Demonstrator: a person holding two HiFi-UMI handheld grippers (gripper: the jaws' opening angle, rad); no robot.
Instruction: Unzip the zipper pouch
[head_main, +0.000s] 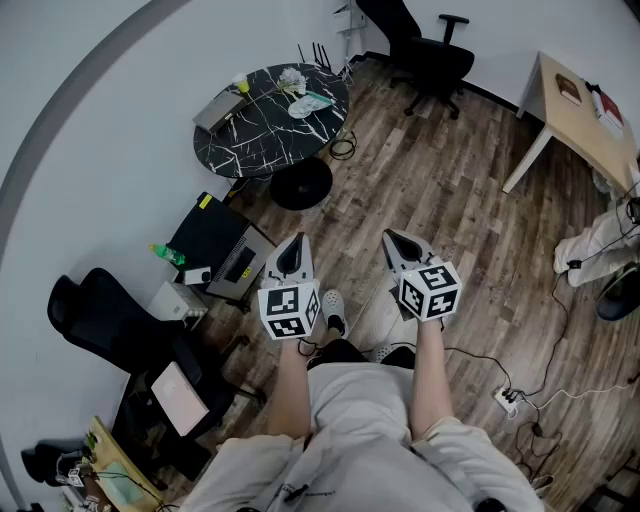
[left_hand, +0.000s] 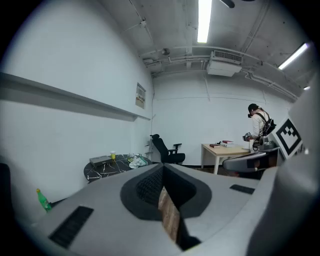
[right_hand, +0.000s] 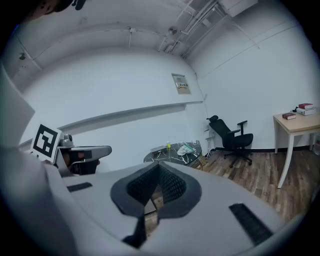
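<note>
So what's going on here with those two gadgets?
A person stands holding the left gripper and right gripper out in front, both shut and empty. Nothing is being handled yet. A round black table with a few small things on it stands ahead, untouched.

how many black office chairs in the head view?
2. One black office chair stands at top centre of the head view, on the wood floor; the second black office chair is at lower left. Dark shapes at the frame edges might be more; unclear.
</note>
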